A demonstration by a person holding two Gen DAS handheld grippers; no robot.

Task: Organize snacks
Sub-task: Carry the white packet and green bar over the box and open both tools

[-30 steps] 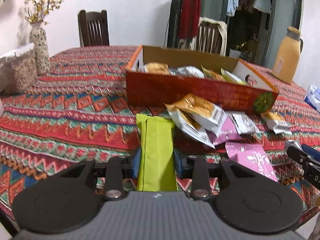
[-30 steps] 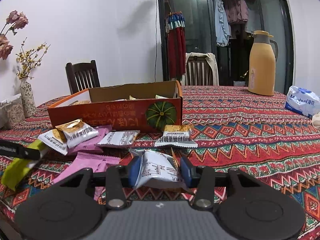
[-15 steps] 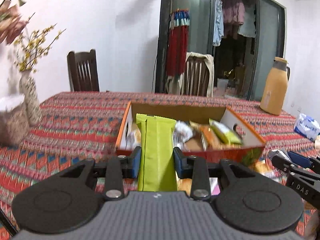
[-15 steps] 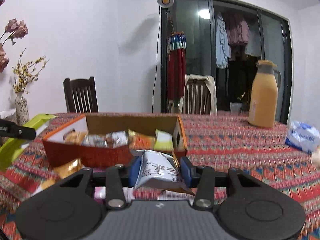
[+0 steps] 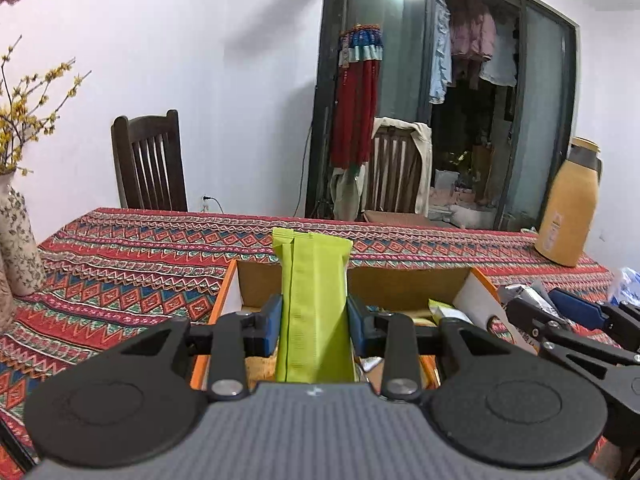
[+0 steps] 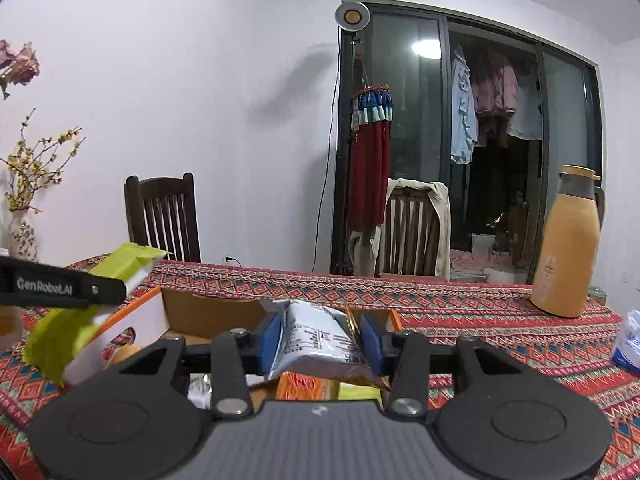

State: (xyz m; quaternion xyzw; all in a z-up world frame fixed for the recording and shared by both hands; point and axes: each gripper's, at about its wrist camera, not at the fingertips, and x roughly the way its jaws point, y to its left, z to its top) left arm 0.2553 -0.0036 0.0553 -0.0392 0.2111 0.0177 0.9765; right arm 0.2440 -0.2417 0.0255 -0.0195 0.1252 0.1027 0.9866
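My left gripper (image 5: 315,320) is shut on a long lime-green snack packet (image 5: 314,300) and holds it over the open orange cardboard box (image 5: 400,286). My right gripper (image 6: 320,338) is shut on a silver-white snack packet (image 6: 316,338), held over the right end of the same box (image 6: 208,312). Several snack packets lie in the box under both grippers. The green packet (image 6: 88,300) and the left gripper show at the left of the right wrist view. The right gripper (image 5: 560,312) shows at the right edge of the left wrist view.
The box sits on a table with a red patterned cloth (image 5: 140,260). An orange thermos jug (image 6: 568,248) stands at the back right, a flower vase (image 5: 18,248) at the left, a blue-white pack (image 6: 628,340) at the right edge. Two chairs stand behind the table.
Both grippers rose from the table with their packets and moved forward over the box. The loose snacks in front of the box have dropped out of view.
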